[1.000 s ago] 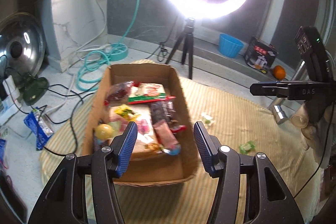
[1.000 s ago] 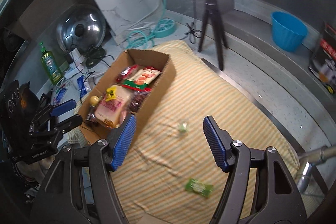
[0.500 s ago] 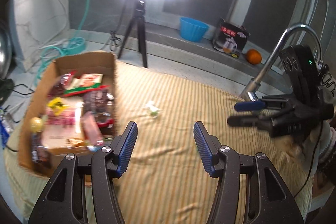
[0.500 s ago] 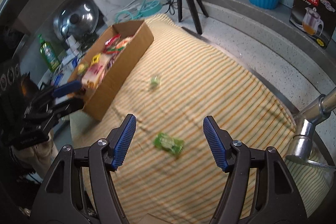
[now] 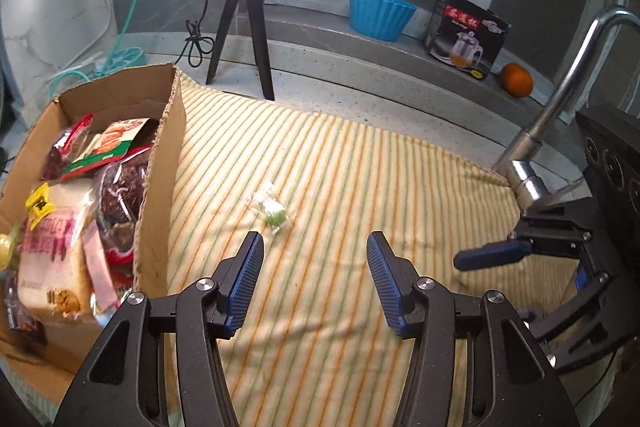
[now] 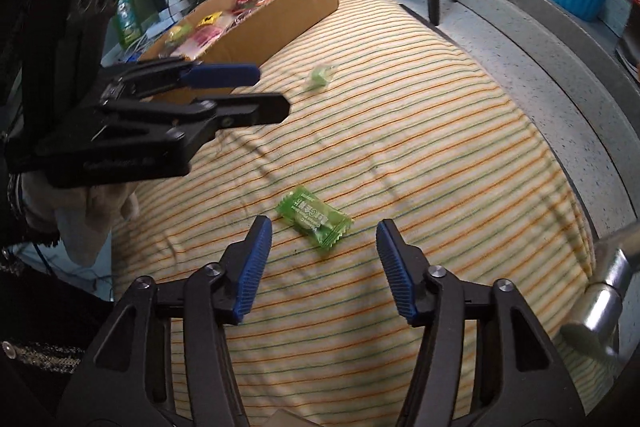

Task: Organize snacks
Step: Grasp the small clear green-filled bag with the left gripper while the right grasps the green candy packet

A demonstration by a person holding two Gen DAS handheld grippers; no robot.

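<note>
Currently both grippers sit over the striped cloth [image 6: 420,131] covering the desk, fingers wide on each, nothing held.

Right gripper [image 6: 323,255]: green wrapped candy [image 6: 315,218] lies flat on the cloth just ahead of the gap between the fingers, slightly toward the left finger, touching neither. Long axis runs about 10 to 4 o'clock in the right wrist view.

Left gripper [image 5: 315,275]: second, smaller candy [image 5: 270,209] with clear/green wrapper lies on the cloth at 11 o'clock from the finger gap, near but apart from the fingertips. Same candy in the right wrist view [image 6: 321,78], at 12 o'clock from the green one, well apart from it.

Cardboard box [image 5: 160,163] stands at 9 o'clock in the left wrist view, open top, packed with snack packets: bread-like pack [image 5: 52,259], dark red bag [image 5: 120,195], red/green packet [image 5: 108,147]. Small candy lies near the box's right wall, not touching.

From the left wrist camera the right gripper [image 5: 492,255] shows at 3 o'clock; only one blue finger is clear there. From the right wrist camera the left gripper [image 6: 244,91] shows at 10 o'clock, near the box.

Background: tripod [image 5: 248,19], blue tub [image 5: 378,13], kettle carton [image 5: 466,35], orange [image 5: 517,79], chrome faucet [image 5: 560,99].
</note>
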